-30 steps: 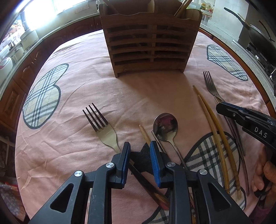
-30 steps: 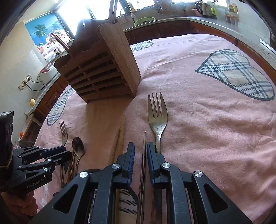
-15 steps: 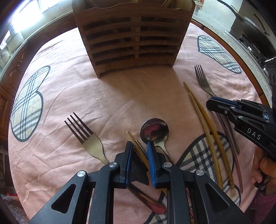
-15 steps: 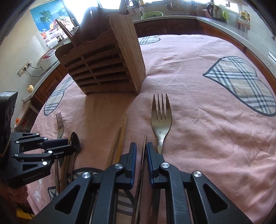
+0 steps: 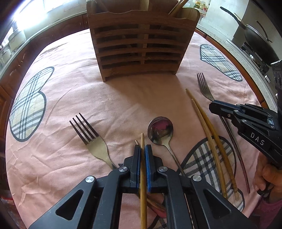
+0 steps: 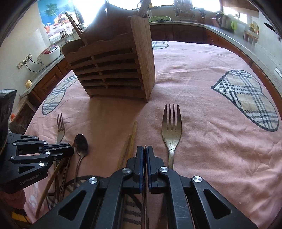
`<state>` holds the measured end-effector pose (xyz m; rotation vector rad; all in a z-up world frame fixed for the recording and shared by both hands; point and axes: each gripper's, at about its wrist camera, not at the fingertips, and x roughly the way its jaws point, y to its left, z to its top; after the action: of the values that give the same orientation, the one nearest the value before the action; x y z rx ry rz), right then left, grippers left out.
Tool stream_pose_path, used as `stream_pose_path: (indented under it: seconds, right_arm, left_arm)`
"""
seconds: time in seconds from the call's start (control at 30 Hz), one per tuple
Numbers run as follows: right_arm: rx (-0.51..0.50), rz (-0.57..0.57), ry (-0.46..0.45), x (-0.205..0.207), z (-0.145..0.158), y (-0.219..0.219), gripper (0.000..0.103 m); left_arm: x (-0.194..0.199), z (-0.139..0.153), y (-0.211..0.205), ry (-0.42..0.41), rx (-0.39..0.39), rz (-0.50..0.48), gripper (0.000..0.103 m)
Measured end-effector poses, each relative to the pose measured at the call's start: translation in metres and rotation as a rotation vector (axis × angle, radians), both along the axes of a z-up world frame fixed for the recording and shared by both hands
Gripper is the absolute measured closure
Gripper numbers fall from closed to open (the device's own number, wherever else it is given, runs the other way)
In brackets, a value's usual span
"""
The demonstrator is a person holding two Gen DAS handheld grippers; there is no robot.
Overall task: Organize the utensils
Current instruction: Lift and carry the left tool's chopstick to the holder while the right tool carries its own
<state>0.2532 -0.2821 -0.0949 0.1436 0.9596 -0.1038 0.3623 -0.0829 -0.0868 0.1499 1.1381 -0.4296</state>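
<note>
Since left gripper point(image 5: 142, 151) & right gripper point(image 6: 144, 155) each just pinched shut on one chopstick (bamboo chopstick point(image 5: 143, 169); dark chopstick point(image 6: 144, 178)), either may pivot en route to wooden holder point(image 5: 141, 44) at 12 o'clock.

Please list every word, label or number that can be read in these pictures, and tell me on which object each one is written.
"DAS": white letters on the black body of the right gripper, seen from the left wrist camera.
"GenRobot.AI": pale letters on the black body of the left gripper, seen from the right wrist camera.
Wall poster with palm tree and fruit: no text readable.
Wooden utensil holder, forks and spoon: no markings visible.
</note>
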Motion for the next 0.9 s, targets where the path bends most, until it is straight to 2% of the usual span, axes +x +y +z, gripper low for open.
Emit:
stream_pose_path:
  seconds: [0.33, 0.67, 0.9]
  right_arm:
    - [0.023, -0.007, -0.051, -0.013, 0.018, 0.004, 0.099]
    - [0.015, 0.001, -0.174, -0.038, 0.067, 0.015, 0.099]
    - [-0.024, 0.018, -0.279, -0.058, 0.111, 0.027, 0.099]
  left_arm:
    - [-0.017, 0.024, 0.020, -0.029, -0.075, 0.023, 0.099]
    - [-0.063, 0.095, 0.048, -0.202, -0.167, 0.037, 0.099]
    - [-0.102, 0.133, 0.073, -0.283, -0.225, 0.044, 0.099]
